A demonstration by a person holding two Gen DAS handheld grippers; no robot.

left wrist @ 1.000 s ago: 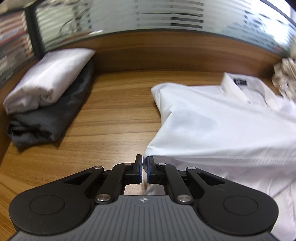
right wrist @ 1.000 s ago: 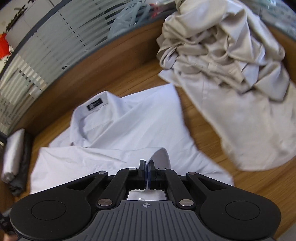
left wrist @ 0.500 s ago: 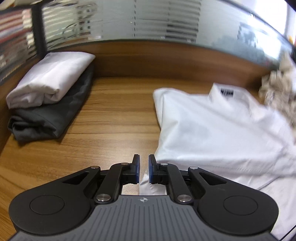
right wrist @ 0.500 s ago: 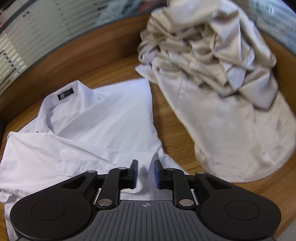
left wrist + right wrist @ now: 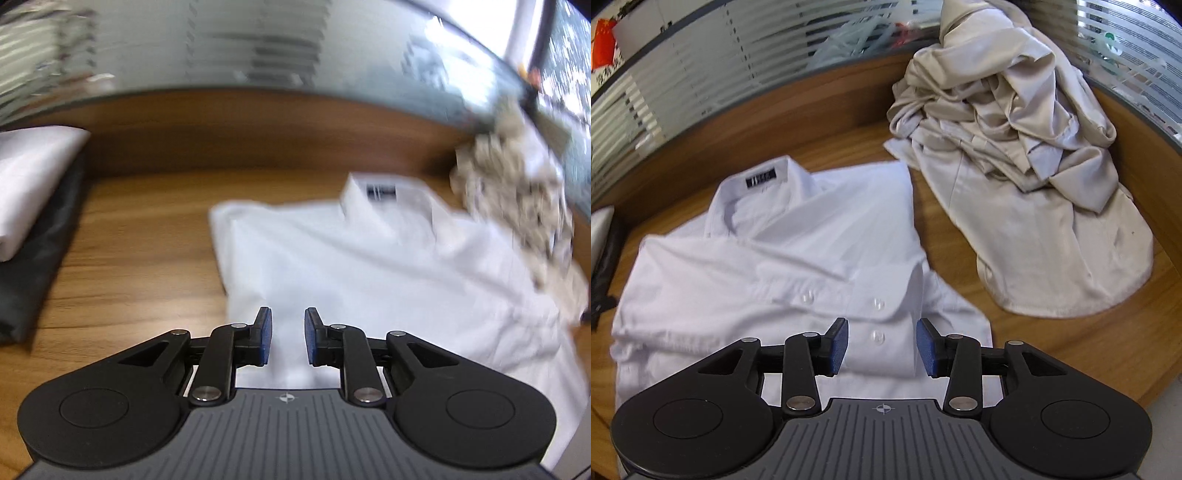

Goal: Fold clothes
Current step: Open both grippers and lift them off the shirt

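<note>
Office: frosted striped glass partition [image 5: 713, 74] behind a wood-grain desk [image 5: 1071, 350] with a raised wooden back edge [image 5: 258, 129]; red flag [image 5: 604, 44] beyond the glass.

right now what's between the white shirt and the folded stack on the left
Bare wooden tabletop, seen in the left wrist view, separates the white shirt from the folded stack.

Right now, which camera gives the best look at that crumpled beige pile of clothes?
The right wrist view: the beige pile shows sharp and nearly whole, beside the white shirt. The left wrist view catches only a blurred part at its right edge.
</note>
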